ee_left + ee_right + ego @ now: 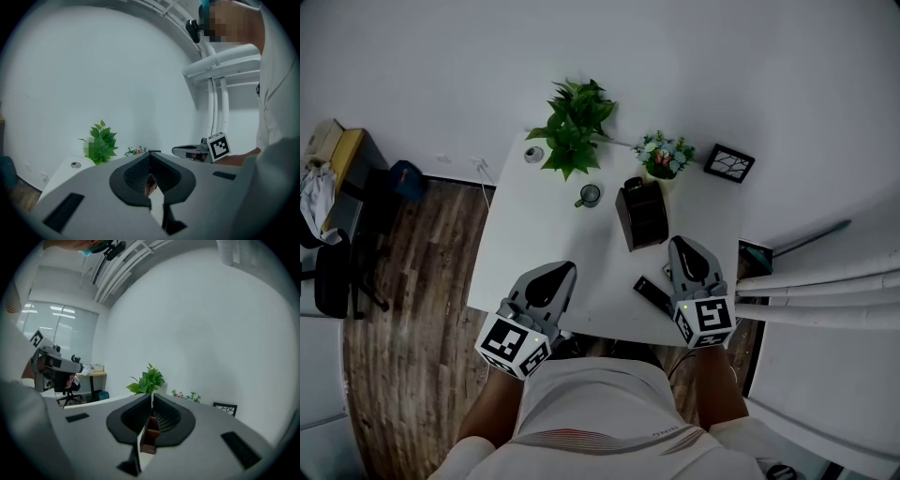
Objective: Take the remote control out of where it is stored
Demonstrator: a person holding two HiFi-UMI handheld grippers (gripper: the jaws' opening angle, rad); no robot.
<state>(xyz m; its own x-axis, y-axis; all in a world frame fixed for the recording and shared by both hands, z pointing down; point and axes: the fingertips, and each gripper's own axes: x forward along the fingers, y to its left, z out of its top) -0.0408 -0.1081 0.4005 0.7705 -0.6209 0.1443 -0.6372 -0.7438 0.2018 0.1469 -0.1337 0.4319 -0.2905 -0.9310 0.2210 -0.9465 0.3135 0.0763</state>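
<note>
**A:** Head view first. How do the tools stand?

**B:** Both are held over the near edge of the white table (pixel 534 234). The left gripper (pixel 565 270) has its jaws together with nothing in them. The right gripper (pixel 680 244) looks the same, its tips closed.

**A:** And the remote control?

**B:** The remote control (pixel 653 295) lies flat on the table just off the right gripper's left flank. It is between the two tools, nearer the right one, and in neither's jaws. The brown box (pixel 642 214) sits just ahead of the right gripper's tips, slightly to their left. Farther ahead of both tools are a cup (pixel 589 195), a leafy plant (pixel 574 127), a flower pot (pixel 664 155) and a picture frame (pixel 729 162).

**A:** Left gripper view?

**B:** Its jaws meet at the tips and clamp nothing. Through the slit lower down, a sliver of the brown box shows, well beyond the pads. The right gripper is off to this tool's right at about the same height. The plant stands ahead to its left.

**A:** Right gripper view?

**B:** The jaws are pressed together at the tip and hold nothing. The brown box shows through the gap beneath the tips, ahead of the pads and apart from them. The left gripper is far off to this tool's left. The plant is straight ahead beyond the tips, and the picture frame is ahead to the right.
</note>
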